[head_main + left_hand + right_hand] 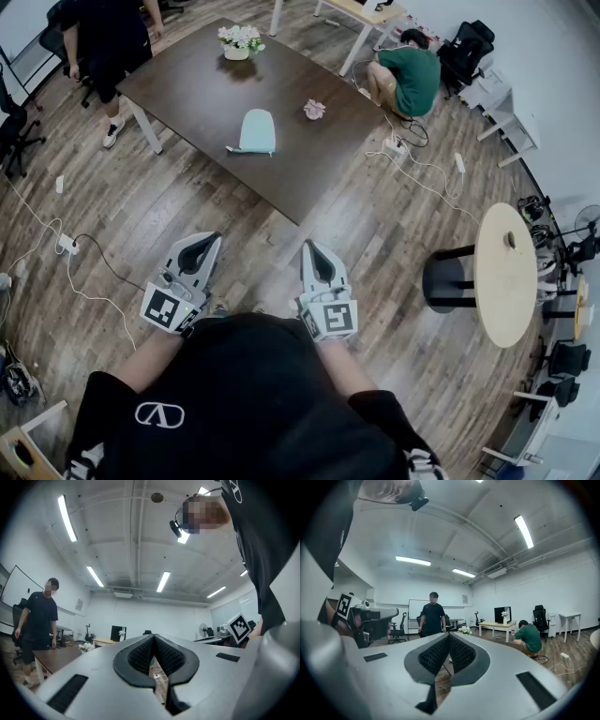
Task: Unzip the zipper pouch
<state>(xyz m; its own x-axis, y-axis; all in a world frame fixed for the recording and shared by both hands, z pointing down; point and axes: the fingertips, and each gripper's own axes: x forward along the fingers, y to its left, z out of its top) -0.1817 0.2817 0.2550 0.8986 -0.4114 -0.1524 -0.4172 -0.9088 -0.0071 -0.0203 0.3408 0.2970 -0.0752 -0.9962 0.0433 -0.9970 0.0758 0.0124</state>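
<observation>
Left claw [210,240] & right claw [308,247] both closed, nothing btwn jaws, held low-centre of frame over wood floor [375,234]. Zipper pouch [256,131] lies on dark desk [187,84], upper-centre, well apart from claws.

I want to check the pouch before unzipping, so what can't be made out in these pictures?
Pouch, head view: too small to tell whether its zipper is open or where the pull sits.
Gripper views: no pouch shows; the left claw and right claw fill the lower frame.
Pink thing on the table, head view: too small to identify.
</observation>
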